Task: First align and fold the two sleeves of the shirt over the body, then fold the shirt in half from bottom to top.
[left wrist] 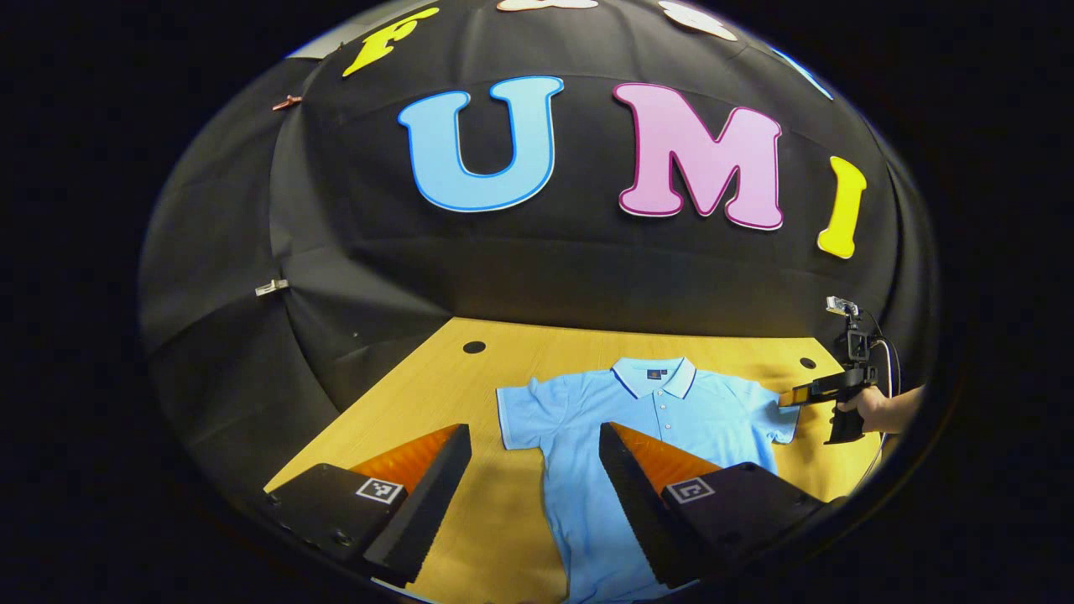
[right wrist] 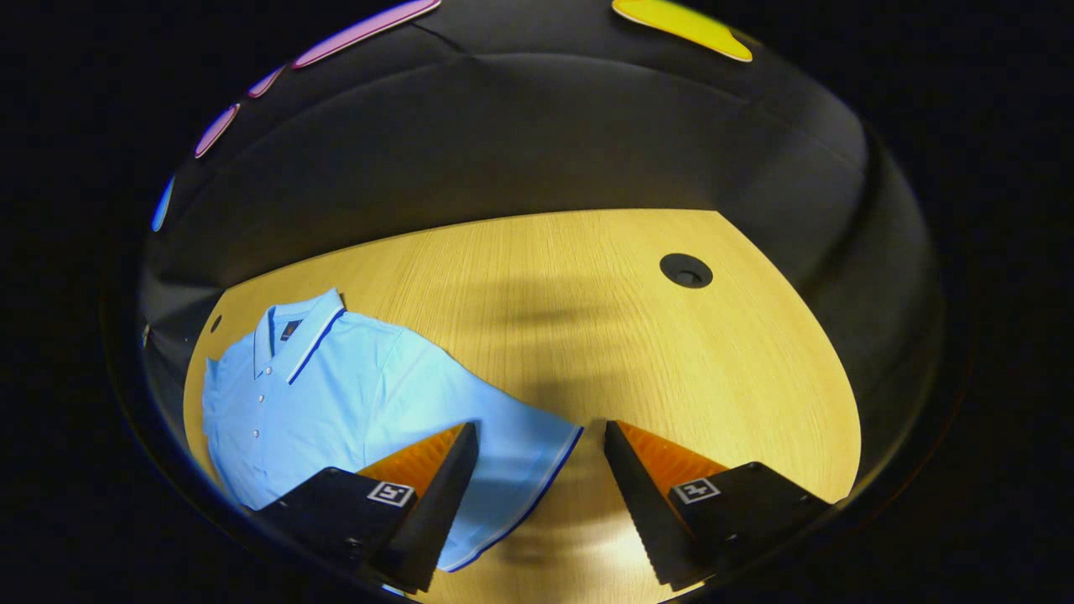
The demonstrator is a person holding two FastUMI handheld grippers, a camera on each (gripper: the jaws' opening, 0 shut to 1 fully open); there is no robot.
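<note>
The light blue shirt (left wrist: 654, 419) lies flat on the table (left wrist: 436, 377), collar toward the upper frame, sleeves spread. In the left gripper view, the left gripper (left wrist: 534, 470) hovers with fingers apart over one sleeve. In the right gripper view, the right gripper (right wrist: 541, 470) straddles the other sleeve's hem (right wrist: 537, 478), fingers apart.

A wooden table (left wrist: 503, 503) with a light, yellowish grain fills the lower middle of the left gripper view and most of the centre of the right gripper view. Round dark holes (right wrist: 685, 270) sit in its top near the far corners. Black cloth (left wrist: 503, 268) drapes behind and to the left of the table as the booth's wall, creased and folded. Small clips (left wrist: 271, 287) pin it at the left of the left gripper view. Soft shadows (right wrist: 537, 310) cross the wood.
</note>
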